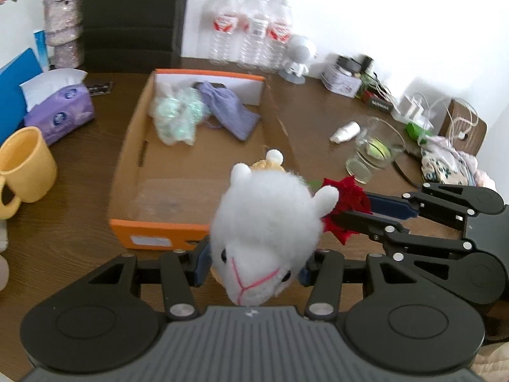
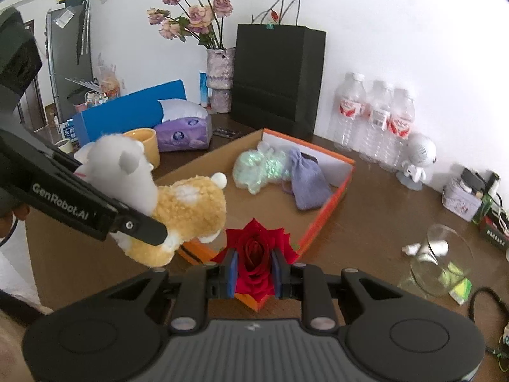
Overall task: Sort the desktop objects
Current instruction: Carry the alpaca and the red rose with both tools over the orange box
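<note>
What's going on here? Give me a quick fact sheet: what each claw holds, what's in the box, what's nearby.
left gripper: shut on plush alpaca
right gripper: shut on red rose
cardboard box: open, on the table, holds a mint-green bundle and a purple pouch
behind box: three water bottles
left of box: yellow mug, tissue pack
right of box: empty glass
</note>
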The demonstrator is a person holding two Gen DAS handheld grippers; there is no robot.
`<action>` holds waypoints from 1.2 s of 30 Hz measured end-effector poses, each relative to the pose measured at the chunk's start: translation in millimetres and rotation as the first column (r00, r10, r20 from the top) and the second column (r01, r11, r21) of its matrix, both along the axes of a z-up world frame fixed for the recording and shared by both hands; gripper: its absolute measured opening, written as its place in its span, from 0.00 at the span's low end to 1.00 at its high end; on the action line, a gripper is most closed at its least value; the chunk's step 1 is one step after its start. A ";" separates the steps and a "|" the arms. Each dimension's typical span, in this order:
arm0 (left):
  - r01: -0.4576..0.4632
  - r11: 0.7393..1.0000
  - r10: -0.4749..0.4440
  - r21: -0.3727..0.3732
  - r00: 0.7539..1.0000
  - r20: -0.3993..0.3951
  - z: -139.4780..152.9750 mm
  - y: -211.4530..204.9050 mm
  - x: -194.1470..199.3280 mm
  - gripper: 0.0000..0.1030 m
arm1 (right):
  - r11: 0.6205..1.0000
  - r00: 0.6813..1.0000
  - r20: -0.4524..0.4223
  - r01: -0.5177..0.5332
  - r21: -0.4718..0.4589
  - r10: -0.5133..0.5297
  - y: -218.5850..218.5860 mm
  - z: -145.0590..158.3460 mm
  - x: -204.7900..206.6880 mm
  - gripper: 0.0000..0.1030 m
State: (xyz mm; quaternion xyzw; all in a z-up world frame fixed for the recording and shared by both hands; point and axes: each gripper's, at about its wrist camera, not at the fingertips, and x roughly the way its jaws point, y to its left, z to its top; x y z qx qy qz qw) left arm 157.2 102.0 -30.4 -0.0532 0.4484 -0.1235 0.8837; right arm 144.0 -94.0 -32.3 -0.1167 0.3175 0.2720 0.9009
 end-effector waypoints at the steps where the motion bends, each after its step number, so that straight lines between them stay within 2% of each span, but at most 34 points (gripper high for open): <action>1: -0.002 1.000 0.002 -0.003 1.000 0.004 0.8 6.4 1.6 0.49 | 1.000 1.000 0.003 0.003 0.000 -0.003 5.0 1.4 1.7 0.20; 13: 0.028 1.000 -0.028 0.004 1.000 0.009 -4.3 54.7 39.5 0.49 | 1.000 1.000 0.014 0.027 -0.006 -0.027 54.9 0.2 36.1 0.20; 22: 0.073 0.997 -0.073 0.014 0.997 -0.009 -17.3 58.2 96.0 0.49 | 0.999 0.999 -0.014 0.041 -0.026 -0.041 72.8 -14.6 89.5 0.20; 36: 0.086 0.995 -0.081 0.047 0.990 -0.114 -61.9 51.0 175.1 0.49 | 0.995 0.986 -0.146 0.071 -0.069 -0.081 77.3 -62.2 189.8 0.20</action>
